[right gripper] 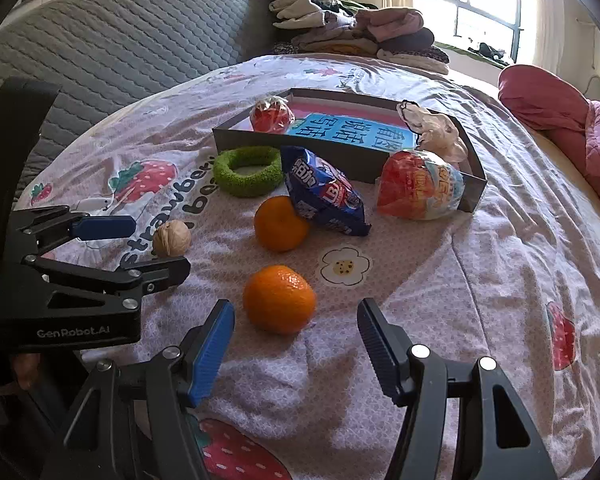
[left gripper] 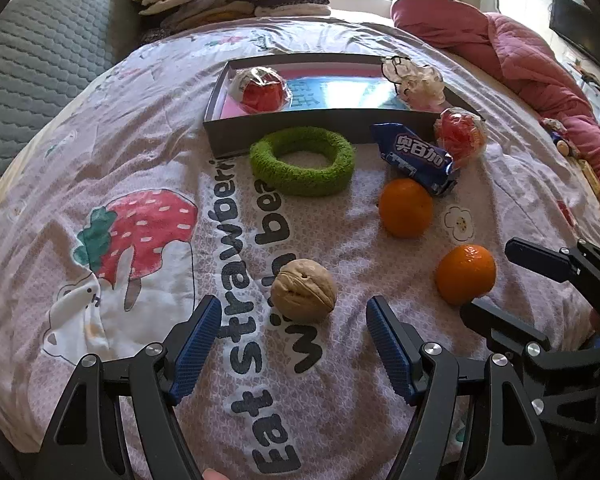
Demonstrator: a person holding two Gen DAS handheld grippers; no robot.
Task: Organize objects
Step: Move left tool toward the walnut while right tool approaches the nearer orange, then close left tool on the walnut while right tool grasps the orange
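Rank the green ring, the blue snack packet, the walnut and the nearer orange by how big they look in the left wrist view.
1. green ring
2. blue snack packet
3. nearer orange and walnut: they look about alike, and both lie nearest the camera, which enlarges them, so I won't rank them.

Bare bedsheet [right gripper: 440,280] right of oranges; packets crowding the box [right gripper: 340,160].

A bed [left gripper: 100,168] with a strawberry-print sheet fills the room. A grey quilted headboard [right gripper: 112,44] backs it, folded clothes [right gripper: 352,32] piled at its far edge. Daylight enters through a window [right gripper: 472,4].
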